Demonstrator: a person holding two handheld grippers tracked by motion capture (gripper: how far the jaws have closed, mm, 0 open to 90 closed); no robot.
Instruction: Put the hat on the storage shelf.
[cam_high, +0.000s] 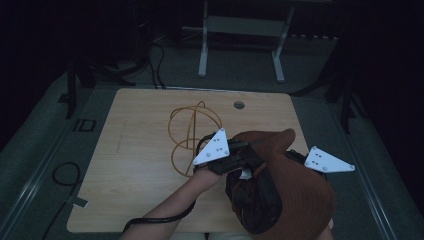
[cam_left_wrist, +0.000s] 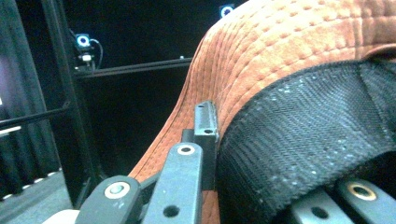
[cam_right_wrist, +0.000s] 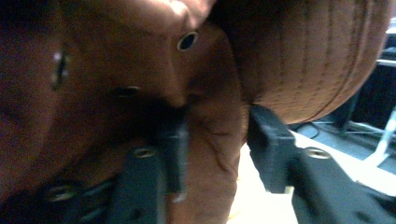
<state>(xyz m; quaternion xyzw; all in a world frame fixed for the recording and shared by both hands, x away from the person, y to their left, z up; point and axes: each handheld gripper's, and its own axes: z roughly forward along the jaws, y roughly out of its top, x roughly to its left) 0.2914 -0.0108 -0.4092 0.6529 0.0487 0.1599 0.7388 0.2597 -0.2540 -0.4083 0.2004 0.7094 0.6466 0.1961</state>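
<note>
Far left on the wooden worktop (cam_high: 135, 165) sat a loose coil of yellow cord (cam_high: 192, 132), untouched and just beyond the action. Next came the left tool (cam_high: 235, 150), its jaws pressed tight on the rust-brown cap (cam_high: 295, 185); in the left gripper view the fingers (cam_left_wrist: 205, 126) clamped the cap (cam_left_wrist: 289, 56) right where the stitched brim met the black inner sweatband (cam_left_wrist: 303, 154). The cap itself was held up near the person's edge of the worktop, between the 2 tools, its dark inside turned toward the camera. On the right, the right tool (cam_high: 300, 157) sat against the far side of the crown. In the right gripper view its jaws stood partly spread around a fold of the crown fabric (cam_right_wrist: 215, 130), with a gap on 1 side, so no firm pinch yet.

Progress call: 1 grip secured, the second grip only lining up, and whatever shaping or turning of the cap was wanted looked barely begun.
</note>
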